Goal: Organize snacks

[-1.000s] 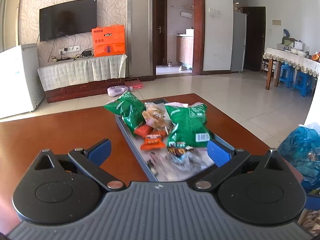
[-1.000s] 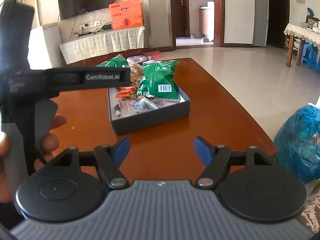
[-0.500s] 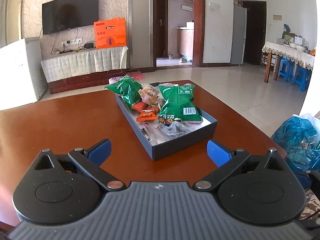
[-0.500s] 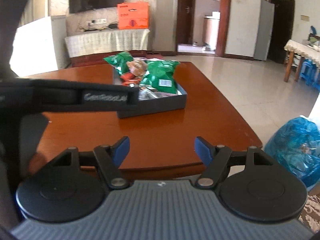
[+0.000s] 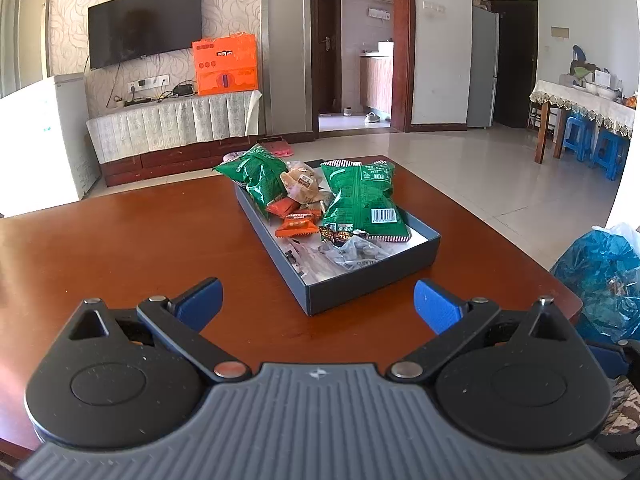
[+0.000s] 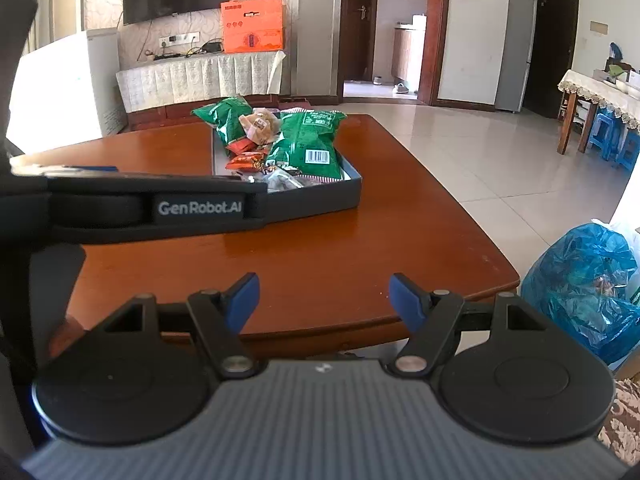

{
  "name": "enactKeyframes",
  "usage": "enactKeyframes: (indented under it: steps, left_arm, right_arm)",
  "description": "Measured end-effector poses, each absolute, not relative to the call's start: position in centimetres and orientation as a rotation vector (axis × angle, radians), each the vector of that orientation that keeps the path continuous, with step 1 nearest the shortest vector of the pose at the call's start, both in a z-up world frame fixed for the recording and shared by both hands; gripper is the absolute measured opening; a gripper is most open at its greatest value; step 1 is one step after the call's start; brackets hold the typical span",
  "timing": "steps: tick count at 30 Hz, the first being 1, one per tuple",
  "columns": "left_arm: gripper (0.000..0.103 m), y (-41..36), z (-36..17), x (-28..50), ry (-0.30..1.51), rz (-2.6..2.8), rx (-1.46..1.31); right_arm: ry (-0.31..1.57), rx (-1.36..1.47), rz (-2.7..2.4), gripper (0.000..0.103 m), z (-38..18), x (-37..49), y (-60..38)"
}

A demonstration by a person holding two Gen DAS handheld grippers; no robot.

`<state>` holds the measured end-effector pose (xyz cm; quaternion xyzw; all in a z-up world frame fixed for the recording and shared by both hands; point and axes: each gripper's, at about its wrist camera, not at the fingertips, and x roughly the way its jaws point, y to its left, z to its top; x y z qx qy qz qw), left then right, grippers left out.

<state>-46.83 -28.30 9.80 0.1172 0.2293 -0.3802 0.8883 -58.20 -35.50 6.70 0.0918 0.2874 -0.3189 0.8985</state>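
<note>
A brown wooden table [image 5: 120, 248] is seen bearing a dark tray [image 5: 360, 284] near its far right part. Inside the tray are piled two green snack bags [image 5: 360, 200], orange packets [image 5: 296, 226] and clear wrappers [image 5: 348, 252]. The left gripper [image 5: 318, 300] and right gripper [image 6: 324, 296] are held spread wide and empty, short of the tray.

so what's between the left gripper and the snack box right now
Only bare tabletop lies between the open left gripper and the snack box, as the left wrist view shows.
</note>
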Motion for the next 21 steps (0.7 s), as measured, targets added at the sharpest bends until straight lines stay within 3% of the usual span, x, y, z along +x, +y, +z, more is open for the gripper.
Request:
enactKeyframes:
  steps: [21]
  left_arm:
    - [0.103,-28.78,9.39,-46.40,0.479,-0.779,0.252]
  right_arm:
    - [0.621,0.191,-0.646,0.074,6.66,-58.00,-35.58]
